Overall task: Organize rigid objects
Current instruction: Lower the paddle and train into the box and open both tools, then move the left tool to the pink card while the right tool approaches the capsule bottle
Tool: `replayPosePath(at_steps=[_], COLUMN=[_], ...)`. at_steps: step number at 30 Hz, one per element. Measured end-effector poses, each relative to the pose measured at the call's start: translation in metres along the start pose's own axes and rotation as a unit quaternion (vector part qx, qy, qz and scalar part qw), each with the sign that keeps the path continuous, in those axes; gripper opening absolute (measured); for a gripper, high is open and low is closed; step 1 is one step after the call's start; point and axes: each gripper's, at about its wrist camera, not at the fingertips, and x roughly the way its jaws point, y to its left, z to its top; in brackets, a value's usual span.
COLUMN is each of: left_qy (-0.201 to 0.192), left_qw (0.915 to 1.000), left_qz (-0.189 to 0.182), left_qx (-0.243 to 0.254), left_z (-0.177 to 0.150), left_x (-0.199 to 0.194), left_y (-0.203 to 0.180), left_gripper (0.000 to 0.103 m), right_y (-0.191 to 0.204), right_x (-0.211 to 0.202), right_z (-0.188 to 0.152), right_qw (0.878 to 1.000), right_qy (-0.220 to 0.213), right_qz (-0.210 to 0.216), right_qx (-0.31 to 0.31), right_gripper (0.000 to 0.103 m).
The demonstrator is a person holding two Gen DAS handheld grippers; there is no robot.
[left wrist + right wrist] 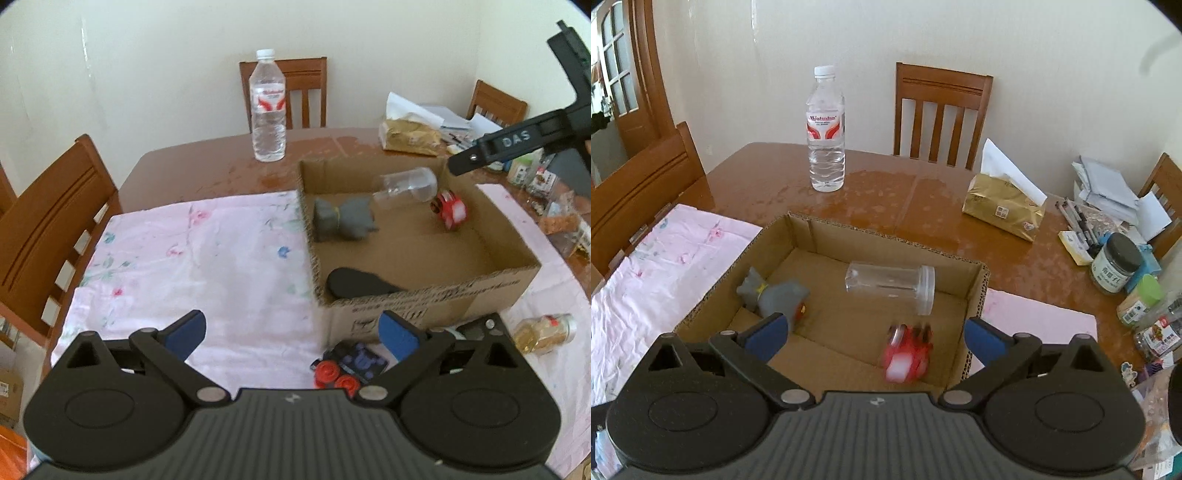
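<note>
Wooden table (768,177): red toy (908,352) blurred in box (977,295); both tongs (291,334) (873,338) wide, empty.

Wide-open right claw (873,338) above a cardboard box (979,295) holding a blurred red toy (907,352), a clear jar (892,284) on its side and a grey toy (775,295).
</note>
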Motion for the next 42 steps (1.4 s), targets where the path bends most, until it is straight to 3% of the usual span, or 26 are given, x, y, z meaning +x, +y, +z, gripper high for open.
replayPosePath(at_steps=[9,18,24,33,37,42], left_qy=[0.01,0.039,0.042,0.049,0.062,0.072], left_qw=[0.9999,0.9992,0.999,0.9938,0.9907,0.9924], left_qz=[0.0,0.008,-0.017,-0.079,-0.089,-0.077], left_qx=[0.003,-0.003,-0.006,0.061,0.083,0.063], left_z=[-0.013,-0.042,-0.05,-0.053,-0.058,-0.059], left_x=[-0.014,-0.014,-0.012,0.002,0.005,0.007], left_y=[0.0,0.001,0.005,0.0,-0.007,-0.013], left_gripper=[0.1,0.1,0.1,0.1,0.1,0.1], right_y=[0.009,0.025,0.042,0.052,0.047,0.035], right_x=[-0.03,-0.054,-0.065,-0.071,-0.069,-0.054], right_z=[-0.032,-0.102,-0.136,-0.172,-0.184,-0.179], right_qw=[0.999,0.995,0.99,0.972,0.968,0.97], right_qy=[0.008,0.018,0.019,0.033,0.039,0.034], right_qz=[-0.032,-0.082,-0.128,-0.187,-0.191,-0.185], right_qx=[-0.001,0.045,0.059,0.135,0.159,0.153], right_gripper=[0.103,0.103,0.103,0.103,0.103,0.103])
